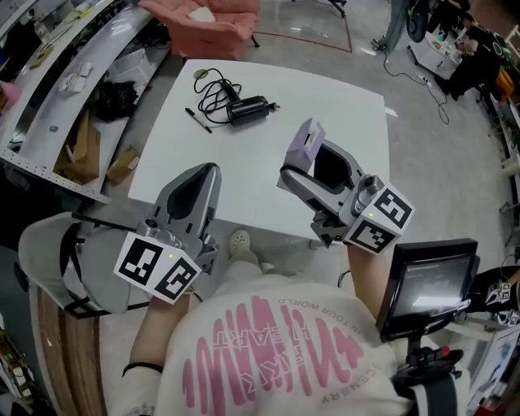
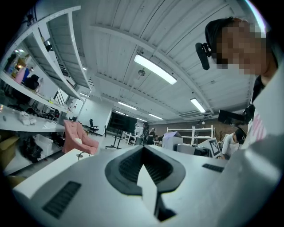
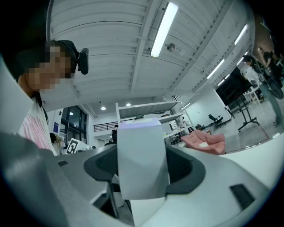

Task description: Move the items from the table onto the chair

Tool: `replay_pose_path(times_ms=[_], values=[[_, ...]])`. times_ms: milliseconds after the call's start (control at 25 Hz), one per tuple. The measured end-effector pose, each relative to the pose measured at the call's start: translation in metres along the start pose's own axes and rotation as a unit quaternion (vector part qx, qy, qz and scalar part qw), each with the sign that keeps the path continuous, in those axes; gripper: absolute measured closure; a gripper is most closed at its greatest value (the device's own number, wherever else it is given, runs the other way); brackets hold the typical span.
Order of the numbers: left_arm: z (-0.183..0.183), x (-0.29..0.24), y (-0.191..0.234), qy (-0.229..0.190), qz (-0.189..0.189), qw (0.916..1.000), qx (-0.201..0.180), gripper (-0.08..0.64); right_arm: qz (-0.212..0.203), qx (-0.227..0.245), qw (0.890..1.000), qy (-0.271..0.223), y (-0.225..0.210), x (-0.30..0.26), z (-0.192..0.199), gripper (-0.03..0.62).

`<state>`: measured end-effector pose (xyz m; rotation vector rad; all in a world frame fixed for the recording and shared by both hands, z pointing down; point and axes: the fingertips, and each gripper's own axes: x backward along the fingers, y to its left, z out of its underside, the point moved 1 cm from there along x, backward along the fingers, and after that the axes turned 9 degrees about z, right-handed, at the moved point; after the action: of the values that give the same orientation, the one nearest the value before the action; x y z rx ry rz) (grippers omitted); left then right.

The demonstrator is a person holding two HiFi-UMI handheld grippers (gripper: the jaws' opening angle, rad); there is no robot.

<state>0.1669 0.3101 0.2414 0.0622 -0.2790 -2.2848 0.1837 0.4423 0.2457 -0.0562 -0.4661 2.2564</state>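
While left gripper (image 1: 213,169) fingers (image 2: 128,167) meet, right gripper (image 1: 311,162) fingers (image 3: 187,170) clamp a smooth lilac box (image 3: 141,153).

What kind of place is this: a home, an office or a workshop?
Most likely a lab or workshop hall. It has metal shelving loaded with gear, long strip lights on a bare ribbed ceiling, and a plain grey floor.

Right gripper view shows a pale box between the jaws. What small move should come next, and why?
Probably carry the box forward over the table toward the pink chair, with the right gripper kept clamped. The box is already gripped between its pads, the chair stands beyond the table's far edge, and the corded black device and pen lie in between, so pass above them.
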Motion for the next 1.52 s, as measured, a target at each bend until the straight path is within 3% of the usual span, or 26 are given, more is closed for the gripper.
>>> replay_pose_path(times_ms=[160, 320, 480, 680, 840, 1240, 1520], values=[[-0.008, 0.037, 0.008, -0.008, -0.043, 0.999, -0.005, 0.552, -0.044, -0.003, 0.999, 0.017, 0.03, -0.025, 0.007, 0.268], [-0.009, 0.084, 0.03, -0.029, -0.119, 0.9925, -0.01, 0.552, -0.121, -0.014, 0.992, 0.045, 0.059, -0.069, 0.03, 0.268], [-0.011, 0.145, 0.052, -0.049, -0.194, 0.9796, -0.02, 0.552, -0.19, -0.018, 0.979, 0.071, 0.1, -0.112, 0.056, 0.268], [-0.027, 0.207, 0.04, -0.049, -0.263, 0.9627, -0.043, 0.552, -0.249, -0.031, 0.964, 0.089, 0.154, -0.133, 0.065, 0.268], [-0.02, 0.286, 0.053, -0.06, -0.314, 0.9464, -0.044, 0.552, -0.298, -0.03, 0.947, 0.113, 0.216, -0.163, 0.112, 0.268], [-0.033, 0.44, 0.061, -0.075, -0.392, 0.9163, -0.038, 0.552, -0.354, -0.051, 0.922, 0.149, 0.352, -0.213, 0.174, 0.268], [-0.031, 0.53, 0.06, -0.075, -0.418, 0.9049, -0.032, 0.552, -0.364, -0.051, 0.915, 0.165, 0.428, -0.232, 0.216, 0.268]])
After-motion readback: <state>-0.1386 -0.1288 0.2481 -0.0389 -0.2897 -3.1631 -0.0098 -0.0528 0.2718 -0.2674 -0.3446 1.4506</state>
